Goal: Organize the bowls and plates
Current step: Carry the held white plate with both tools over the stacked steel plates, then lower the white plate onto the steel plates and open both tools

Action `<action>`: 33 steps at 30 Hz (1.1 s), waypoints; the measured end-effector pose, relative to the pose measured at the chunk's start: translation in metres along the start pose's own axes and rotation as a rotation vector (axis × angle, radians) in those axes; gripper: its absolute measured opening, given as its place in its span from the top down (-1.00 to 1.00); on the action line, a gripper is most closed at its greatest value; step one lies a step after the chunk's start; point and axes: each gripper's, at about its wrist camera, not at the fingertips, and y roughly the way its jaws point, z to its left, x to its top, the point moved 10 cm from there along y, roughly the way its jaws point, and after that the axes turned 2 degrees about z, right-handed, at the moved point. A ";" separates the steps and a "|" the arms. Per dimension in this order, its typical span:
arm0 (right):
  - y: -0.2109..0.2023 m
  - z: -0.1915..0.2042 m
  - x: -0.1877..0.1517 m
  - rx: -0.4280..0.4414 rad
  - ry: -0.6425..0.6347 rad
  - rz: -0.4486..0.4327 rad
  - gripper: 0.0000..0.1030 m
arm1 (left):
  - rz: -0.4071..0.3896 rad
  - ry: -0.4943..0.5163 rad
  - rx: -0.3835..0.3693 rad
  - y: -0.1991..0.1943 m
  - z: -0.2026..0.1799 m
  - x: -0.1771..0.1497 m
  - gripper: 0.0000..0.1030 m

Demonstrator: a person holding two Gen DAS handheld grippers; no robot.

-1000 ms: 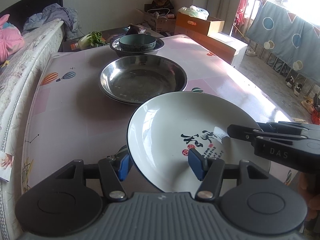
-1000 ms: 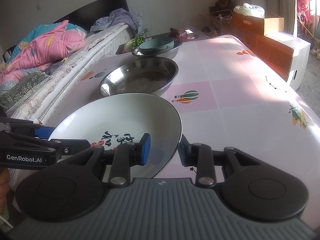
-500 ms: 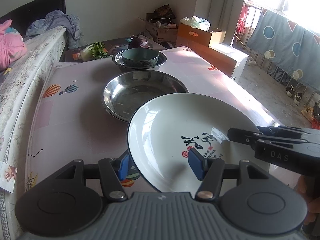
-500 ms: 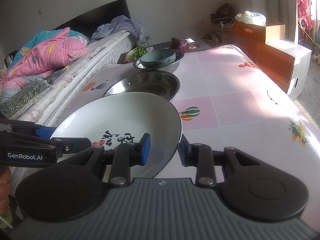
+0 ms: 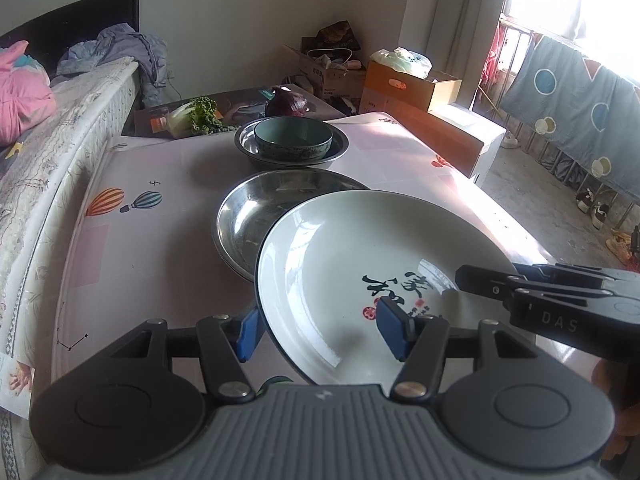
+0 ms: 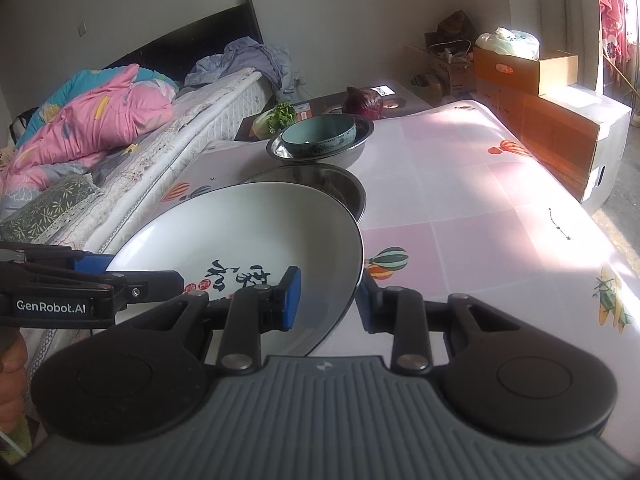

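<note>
Two tools clamp one glossy white round plate point(image 5: 360, 264) by opposite rims, above the smooth balloon-printed surface point(image 6: 480, 208): left tool point(image 5: 320, 330) at its 7 o'clock edge, right tool point(image 6: 326, 300) narrower at 4 o'clock. At 12 o'clock sits a shiny steel basin point(image 5: 248, 216), then a teal ceramic bowl point(image 5: 294, 138) nested in a steel bowl point(image 5: 340, 148).

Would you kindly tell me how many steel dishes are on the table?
2: a shallow round steel basin just beyond the held white plate, and a deeper steel bowl behind it, holding a teal bowl.
</note>
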 end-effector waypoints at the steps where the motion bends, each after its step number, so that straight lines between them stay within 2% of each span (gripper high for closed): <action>1: 0.003 0.000 0.002 0.001 0.001 0.001 0.42 | -0.001 -0.003 0.001 0.002 0.002 0.003 -0.17; 9: 0.040 -0.005 0.024 0.007 0.008 0.018 0.43 | 0.008 -0.030 0.008 0.030 0.015 0.022 -0.17; 19: 0.098 -0.015 0.034 0.026 0.045 0.085 0.43 | 0.071 -0.064 0.017 0.070 0.034 0.028 -0.16; 24: 0.114 -0.017 0.045 0.031 0.035 0.080 0.43 | 0.098 -0.084 0.007 0.084 0.040 0.029 -0.16; 33: 0.123 -0.022 0.055 0.046 0.047 0.067 0.42 | 0.104 -0.111 0.007 0.084 0.053 0.030 -0.17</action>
